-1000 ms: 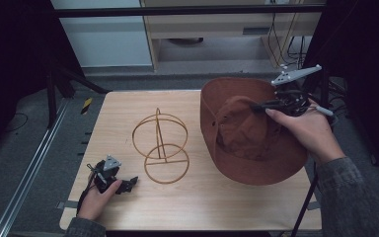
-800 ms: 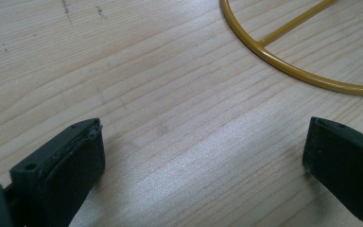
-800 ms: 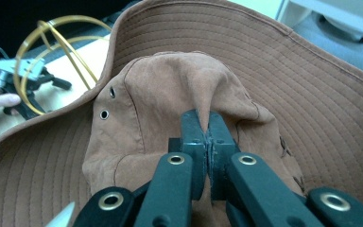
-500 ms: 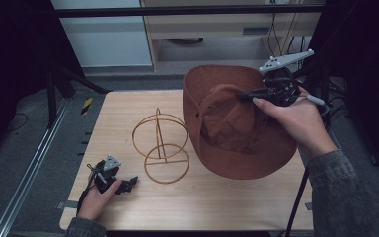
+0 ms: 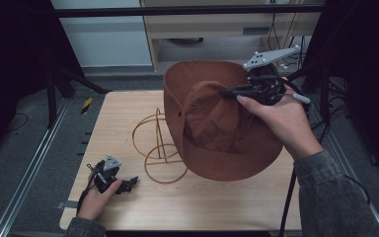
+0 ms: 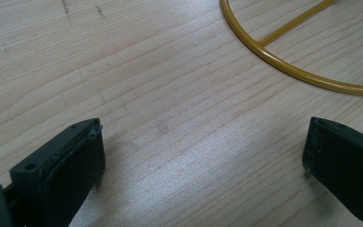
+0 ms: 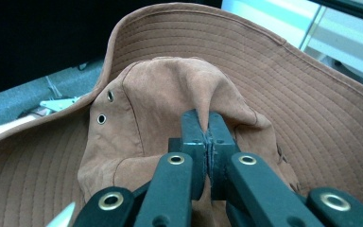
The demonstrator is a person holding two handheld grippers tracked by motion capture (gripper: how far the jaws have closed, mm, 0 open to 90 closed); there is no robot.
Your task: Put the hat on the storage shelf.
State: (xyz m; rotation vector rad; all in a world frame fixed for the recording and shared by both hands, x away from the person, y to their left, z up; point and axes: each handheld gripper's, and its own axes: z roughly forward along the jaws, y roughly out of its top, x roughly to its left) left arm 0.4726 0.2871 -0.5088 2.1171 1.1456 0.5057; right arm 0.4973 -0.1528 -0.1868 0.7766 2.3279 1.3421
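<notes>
A brown wide-brimmed hat (image 5: pixel 217 123) hangs tilted above the right half of the tabletop (image 5: pixel 202 207), its crown pinched between the clenched jaws of the right gripper (image 5: pixel 227 92). That thin fold of fabric could slip free, dropping the hat. Just left, partly behind the brim, stands a gold wire stand (image 5: pixel 158 148); the drooping brim could snag or topple it. The left gripper (image 5: pixel 128 183) rests near left, jaws spread, grasping nothing.

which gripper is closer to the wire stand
Right. The right gripper holds the brown hat by its crown right above the wire stand; the left gripper rests open on the table beside its base ring.
</notes>
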